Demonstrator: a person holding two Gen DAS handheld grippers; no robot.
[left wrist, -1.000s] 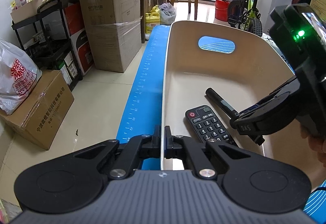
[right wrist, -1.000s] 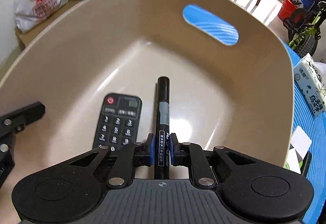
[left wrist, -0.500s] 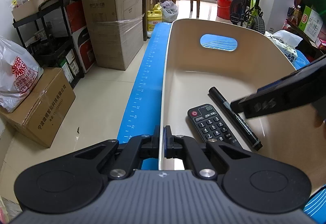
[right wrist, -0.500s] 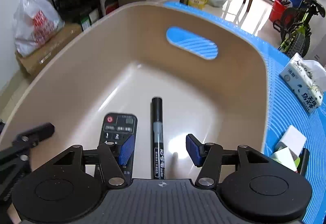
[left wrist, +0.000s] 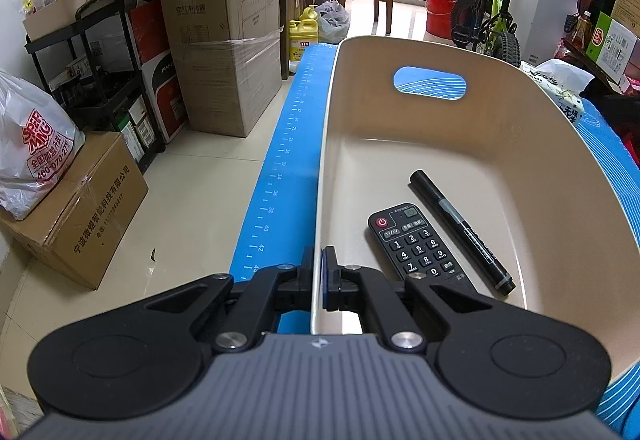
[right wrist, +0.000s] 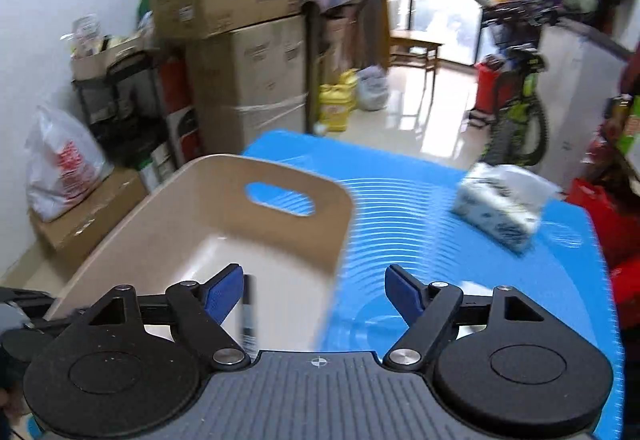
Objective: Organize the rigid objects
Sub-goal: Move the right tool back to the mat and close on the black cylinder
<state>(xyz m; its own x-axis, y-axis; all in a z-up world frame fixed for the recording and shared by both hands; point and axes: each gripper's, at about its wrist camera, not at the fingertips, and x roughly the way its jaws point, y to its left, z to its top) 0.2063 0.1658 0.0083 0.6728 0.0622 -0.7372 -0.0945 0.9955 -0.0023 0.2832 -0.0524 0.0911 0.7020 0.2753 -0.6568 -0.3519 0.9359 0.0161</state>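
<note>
Right tool gapes above basket; marker lies below.

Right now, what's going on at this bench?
A person is sorting items into a beige bin. The left gripper is shut on the bin's near wall, steadying it. The right gripper is open and empty above the blue mat. A remote and black marker lie inside the bin.

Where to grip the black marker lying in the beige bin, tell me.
Grip the black marker at mid-barrel, coming straight down, jaws across its width. It lies flat on the bin floor, close beside the remote, so keep one finger in that narrow gap.
</note>
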